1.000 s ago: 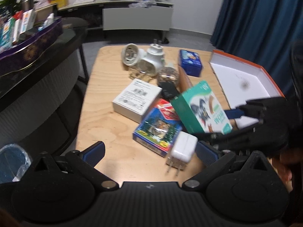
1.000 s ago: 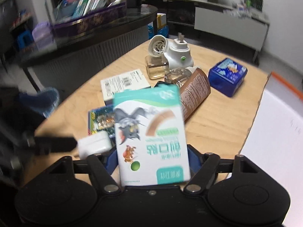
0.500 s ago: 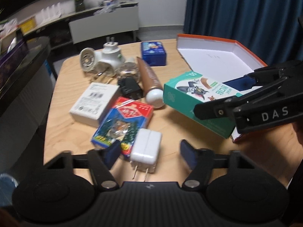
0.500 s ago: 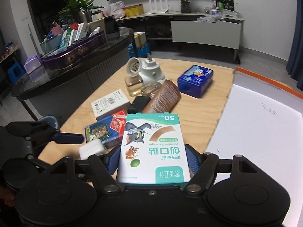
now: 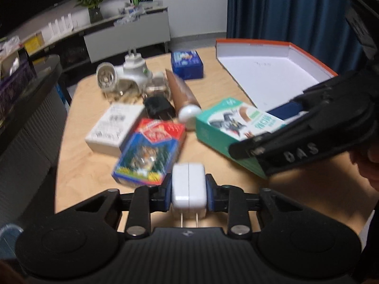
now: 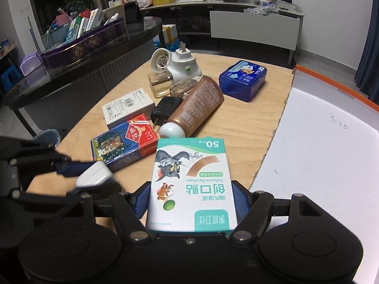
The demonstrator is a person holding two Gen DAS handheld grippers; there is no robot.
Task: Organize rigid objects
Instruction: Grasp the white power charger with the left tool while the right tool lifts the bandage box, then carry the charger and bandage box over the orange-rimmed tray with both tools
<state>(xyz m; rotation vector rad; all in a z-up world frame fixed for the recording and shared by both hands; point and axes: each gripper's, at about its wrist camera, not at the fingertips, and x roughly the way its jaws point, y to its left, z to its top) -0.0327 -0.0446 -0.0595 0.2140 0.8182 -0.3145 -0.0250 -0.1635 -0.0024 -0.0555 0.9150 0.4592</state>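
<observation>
My left gripper (image 5: 188, 193) is shut on a white plug charger (image 5: 188, 184) near the table's front edge; the charger also shows in the right wrist view (image 6: 94, 174). My right gripper (image 6: 190, 203) is shut on a green and white bandage box (image 6: 191, 184), held just left of the open orange-rimmed white box (image 6: 319, 146). In the left wrist view the bandage box (image 5: 236, 125) sits in front of that open box (image 5: 267, 71).
On the wooden table (image 6: 246, 123) lie a playing-card box (image 6: 123, 144), a white carton (image 6: 128, 107), a black adapter (image 6: 164, 110), a brown tube (image 6: 196, 104), a blue tin (image 6: 242, 79) and white plug-in devices (image 6: 175, 64). A dark counter (image 6: 71, 59) stands to the left.
My left gripper has closed on the white charger, which lay between its open fingers before. My right gripper still holds the bandage box, now lower and nearer the open box.
</observation>
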